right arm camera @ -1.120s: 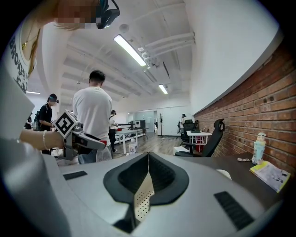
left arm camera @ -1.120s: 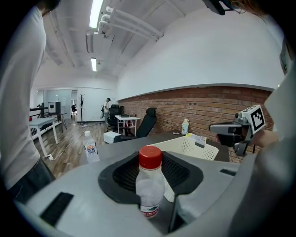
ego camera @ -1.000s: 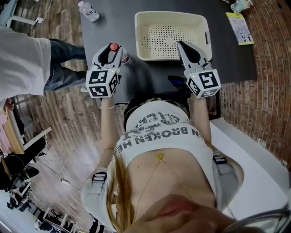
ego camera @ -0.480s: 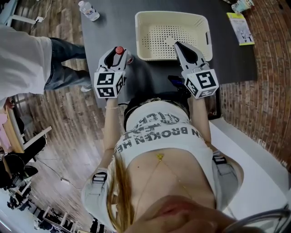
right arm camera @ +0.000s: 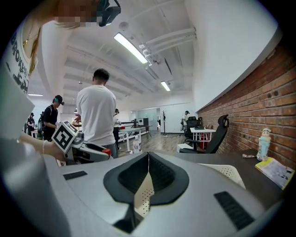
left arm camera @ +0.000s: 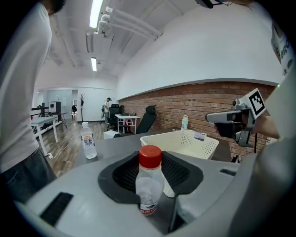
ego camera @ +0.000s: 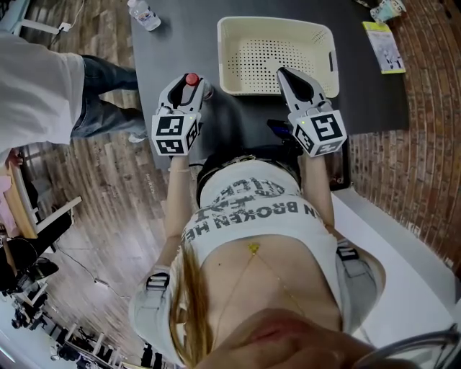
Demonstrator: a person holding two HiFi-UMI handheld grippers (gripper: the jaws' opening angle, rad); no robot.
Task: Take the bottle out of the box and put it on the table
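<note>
Bottle [left arm camera: 149,187], apparently gripped, between left gripper [left arm camera: 150,158] jaws

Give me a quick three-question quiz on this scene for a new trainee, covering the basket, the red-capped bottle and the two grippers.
1. True or false: the cream basket is empty.
2. Fill in the blank: the right gripper hangs over the basket's near rim with its jaws ____.
3. The red-capped bottle is gripped by: A) the left gripper, B) the right gripper, C) neither.

Key: 1 true; 2 shut, with nothing between them; 3 A.
</note>
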